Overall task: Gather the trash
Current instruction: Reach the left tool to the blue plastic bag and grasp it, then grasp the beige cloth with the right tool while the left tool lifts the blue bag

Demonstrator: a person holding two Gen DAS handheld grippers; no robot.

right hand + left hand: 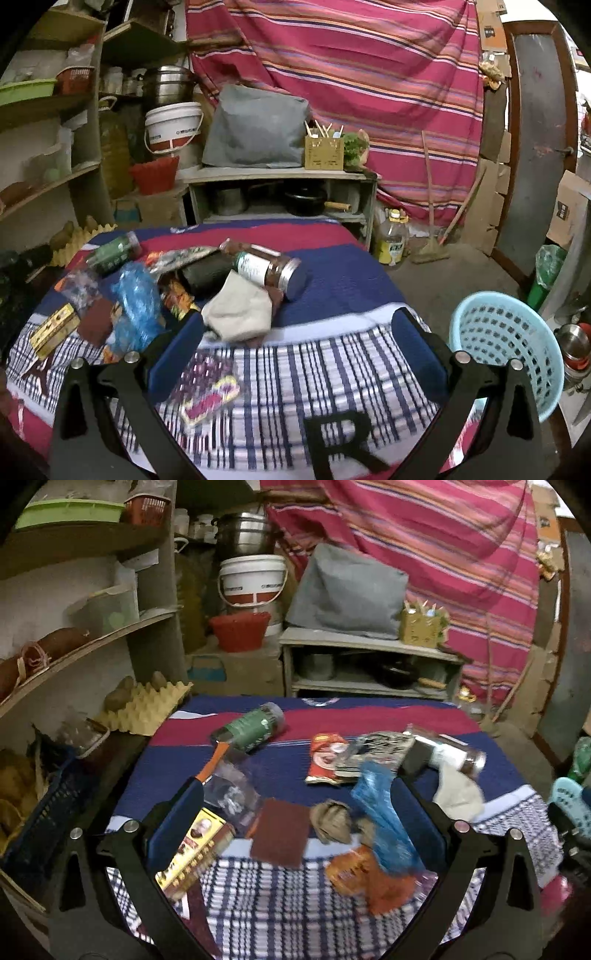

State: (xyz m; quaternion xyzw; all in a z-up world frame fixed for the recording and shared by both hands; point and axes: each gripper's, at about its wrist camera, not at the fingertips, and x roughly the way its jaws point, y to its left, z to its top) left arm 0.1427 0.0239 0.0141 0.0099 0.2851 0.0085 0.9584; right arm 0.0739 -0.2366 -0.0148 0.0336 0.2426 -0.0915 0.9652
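Observation:
A cloth-covered table (pixel 280 904) holds scattered trash. My left gripper (pixel 295 805) is open above it; between its fingers lie a maroon pad (pixel 280 834), a crumpled brown paper (pixel 332 821) and a blue plastic bag (pixel 384 823), with an orange wrapper (pixel 365 878) below. A yellow box (pixel 192 853) lies by the left finger. My right gripper (pixel 297 321) is open with nothing held; a purple-and-yellow wrapper (pixel 210 387) lies near its left finger and a white cloth (pixel 240 314) just ahead. A light blue basket (pixel 506 343) stands beside the table at the right.
Further back lie a green-labelled jar (pixel 251 725), a red wrapper (pixel 325 758) and a brown jar (pixel 269 267). Shelves (pixel 85 642) and an egg tray (pixel 147 709) crowd the left. A low shelf unit (pixel 280 177), white bucket (pixel 173 125) and striped curtain (pixel 351 74) stand behind.

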